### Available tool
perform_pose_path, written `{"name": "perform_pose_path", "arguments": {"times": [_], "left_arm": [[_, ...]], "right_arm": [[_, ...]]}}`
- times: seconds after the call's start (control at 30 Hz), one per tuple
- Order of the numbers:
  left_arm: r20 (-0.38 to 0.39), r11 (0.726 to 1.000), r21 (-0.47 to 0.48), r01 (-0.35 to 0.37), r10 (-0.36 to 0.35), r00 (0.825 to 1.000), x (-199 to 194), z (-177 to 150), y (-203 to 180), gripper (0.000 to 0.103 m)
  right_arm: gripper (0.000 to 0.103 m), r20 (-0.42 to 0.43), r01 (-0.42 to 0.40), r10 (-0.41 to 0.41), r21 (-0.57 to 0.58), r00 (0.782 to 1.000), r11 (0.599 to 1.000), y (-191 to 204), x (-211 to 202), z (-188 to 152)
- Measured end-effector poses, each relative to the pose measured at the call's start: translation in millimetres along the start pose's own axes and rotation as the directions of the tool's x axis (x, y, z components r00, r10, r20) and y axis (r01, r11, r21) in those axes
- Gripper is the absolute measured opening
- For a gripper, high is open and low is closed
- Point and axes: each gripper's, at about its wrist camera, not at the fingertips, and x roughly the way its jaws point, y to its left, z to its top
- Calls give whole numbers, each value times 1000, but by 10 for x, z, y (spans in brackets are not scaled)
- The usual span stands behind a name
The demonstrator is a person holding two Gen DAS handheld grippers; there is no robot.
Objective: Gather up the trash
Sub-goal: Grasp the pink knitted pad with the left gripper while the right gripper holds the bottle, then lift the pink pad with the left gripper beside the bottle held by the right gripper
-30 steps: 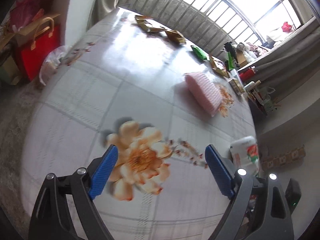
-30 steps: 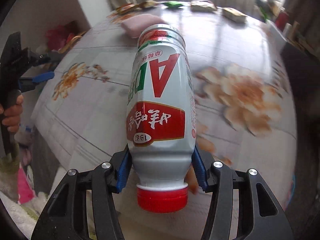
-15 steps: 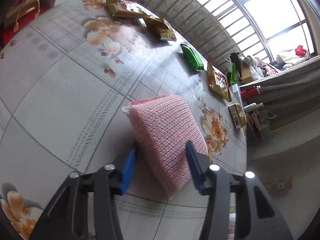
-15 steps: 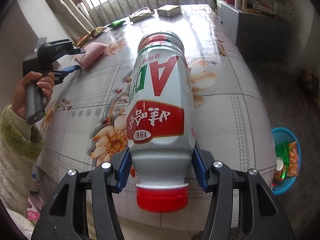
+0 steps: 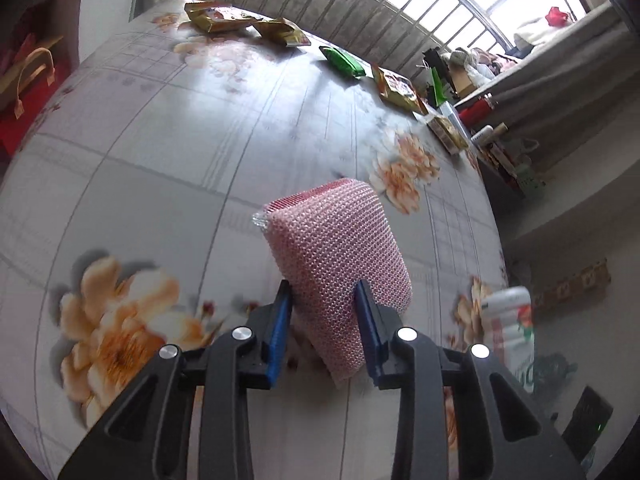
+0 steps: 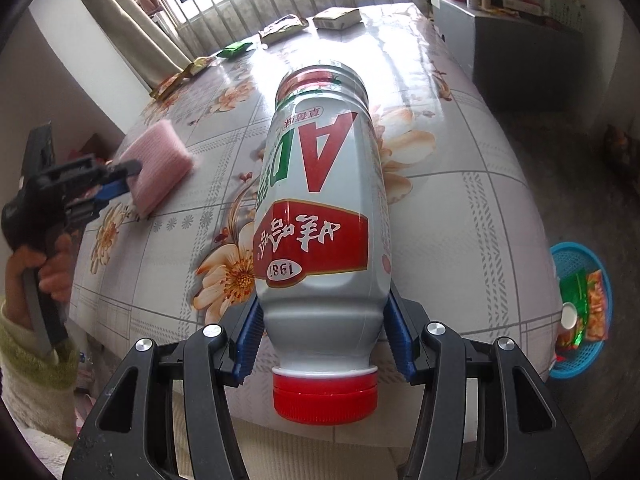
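A pink mesh sponge [image 5: 336, 240] sticks out between the blue pads of my left gripper [image 5: 323, 286]. The jaws are closing on it and both pads press its sides. The right wrist view shows that sponge [image 6: 160, 164] tilted just over the flowered table [image 6: 460, 208], with a person's hand on the left gripper [image 6: 120, 180]. My right gripper [image 6: 324, 308] is shut on a white drink bottle [image 6: 320, 208] with a red label, its red cap toward the camera. The bottle [image 5: 508, 320] also shows at the right of the left wrist view.
Several snack packets lie along the table's far edge by the window bars: a green one [image 5: 344, 60], yellow ones [image 5: 224, 18] and an orange one [image 5: 396, 88]. A blue basket [image 6: 576, 256] with wrappers stands on the floor right of the table. A grey cabinet [image 6: 520, 48] is beyond it.
My left gripper travelled from the flower print to the pink sponge, narrowed its jaws around it and took hold. The right gripper rolled and shifted with the bottle still gripped.
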Motion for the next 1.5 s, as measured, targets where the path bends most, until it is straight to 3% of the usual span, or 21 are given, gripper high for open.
{"name": "perform_pose_path", "arguments": {"times": [0.13, 0.23, 0.33, 0.63, 0.93, 1.17, 1.5], "left_arm": [[14, 996, 76, -53, 52, 999, -385, -340, 45, 31], [20, 990, 110, -87, 85, 996, -584, -480, 74, 31], [20, 987, 132, -95, 93, 995, -698, -546, 68, 31], [-26, 981, 188, -43, 48, 998, -479, -693, -196, 31], [37, 935, 332, -127, 122, 992, -333, -847, -512, 31], [49, 923, 361, -136, 127, 991, -328, -845, -570, 31], [57, 918, 373, -132, 119, 991, -342, -853, -594, 30]], "right_arm": [[53, -30, -37, 38, 14, 999, 999, 58, -9, -21], [76, 9, -52, 52, 24, 999, 998, 86, -112, -8], [78, 48, -65, 64, 19, 997, 998, 117, -225, 16], [78, 21, -92, 91, 18, 996, 996, 247, -82, 108], [77, 8, -72, 72, -25, 997, 997, 384, -34, 211], [76, -10, -57, 56, -62, 998, 996, 433, 49, 339], [64, -66, -93, 90, -50, 994, 994, 434, 222, 370]]}}
